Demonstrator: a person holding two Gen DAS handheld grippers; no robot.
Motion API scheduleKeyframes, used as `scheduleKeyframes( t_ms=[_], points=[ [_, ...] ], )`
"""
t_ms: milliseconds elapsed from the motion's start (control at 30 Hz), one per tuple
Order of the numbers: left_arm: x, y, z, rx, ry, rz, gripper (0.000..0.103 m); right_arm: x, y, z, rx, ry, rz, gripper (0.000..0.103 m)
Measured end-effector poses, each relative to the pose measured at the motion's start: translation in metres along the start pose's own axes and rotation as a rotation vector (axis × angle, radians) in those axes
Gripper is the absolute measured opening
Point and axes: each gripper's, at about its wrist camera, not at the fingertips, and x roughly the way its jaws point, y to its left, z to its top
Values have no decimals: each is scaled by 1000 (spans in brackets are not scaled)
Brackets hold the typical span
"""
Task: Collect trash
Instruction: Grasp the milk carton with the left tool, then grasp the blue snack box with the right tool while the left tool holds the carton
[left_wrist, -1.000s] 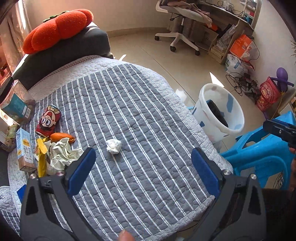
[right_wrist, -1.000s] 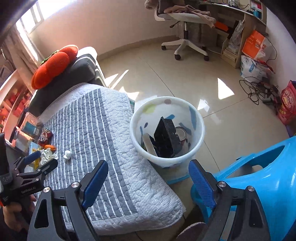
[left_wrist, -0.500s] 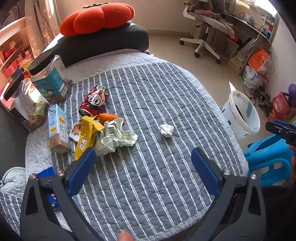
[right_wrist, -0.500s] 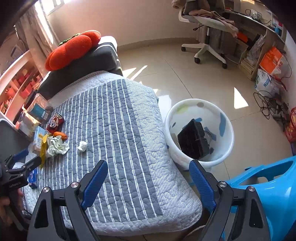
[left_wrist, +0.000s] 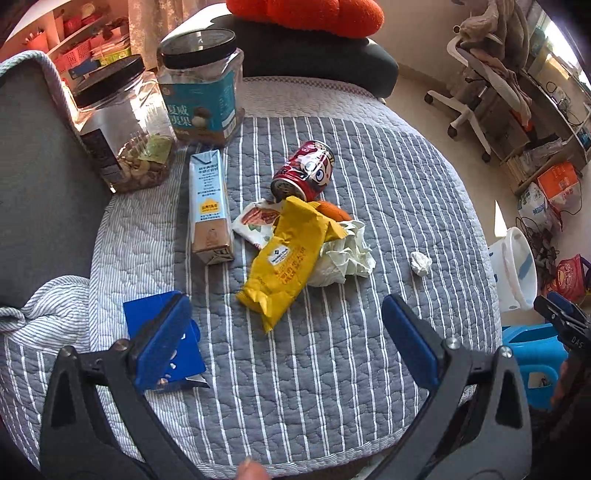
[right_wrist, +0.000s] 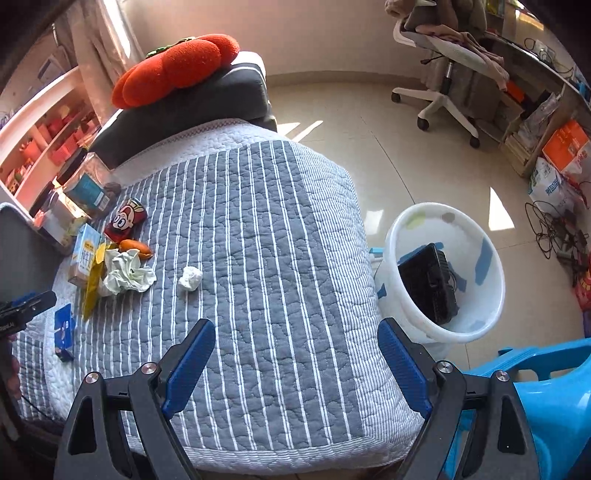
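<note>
Grey striped quilt (left_wrist: 332, 387) fills both views, with trash clustered at the centre of the left wrist view: a yellow wrapper (left_wrist: 284, 258) lying over crumpled white paper (left_wrist: 347, 254), a red can (left_wrist: 304, 173) on its side above them, and a milk carton (left_wrist: 208, 210) to their left. A small paper ball (left_wrist: 421, 263) sits apart at right. The white bin (right_wrist: 443, 277) stands on the floor at right of the right wrist view. Left gripper (left_wrist: 286, 332) and right gripper (right_wrist: 295, 363) both gape wide, holding nothing.
</note>
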Motion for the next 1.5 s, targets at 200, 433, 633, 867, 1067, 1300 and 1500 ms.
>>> scheduleKeyframes(
  t_ms=[200, 433, 633, 867, 1067, 1300, 1500],
  points=[
    [21, 47, 18, -92, 55, 11, 102, 15, 22, 6, -34, 26, 9, 91],
    [60, 59, 40, -160, 70, 10, 80, 31, 43, 15, -48, 49, 28, 91],
    [94, 52, 57, -172, 80, 49, 64, 47, 58, 20, -31, 79, 50, 91],
    [105, 59, 54, -154, 92, 81, 40, 61, 84, 22, -55, 100, 74, 91],
    [62, 69, 46, -128, 31, 17, 39, 78, 106, 26, -75, 115, 85, 91],
    [3, 75, 18, -39, -21, 2, 39, 83, 171, 29, -134, 91, 207, 91],
    [-56, 87, 1, 17, -94, 52, 39, 85, 255, 1, -266, 136, 350, 91]
  ],
)
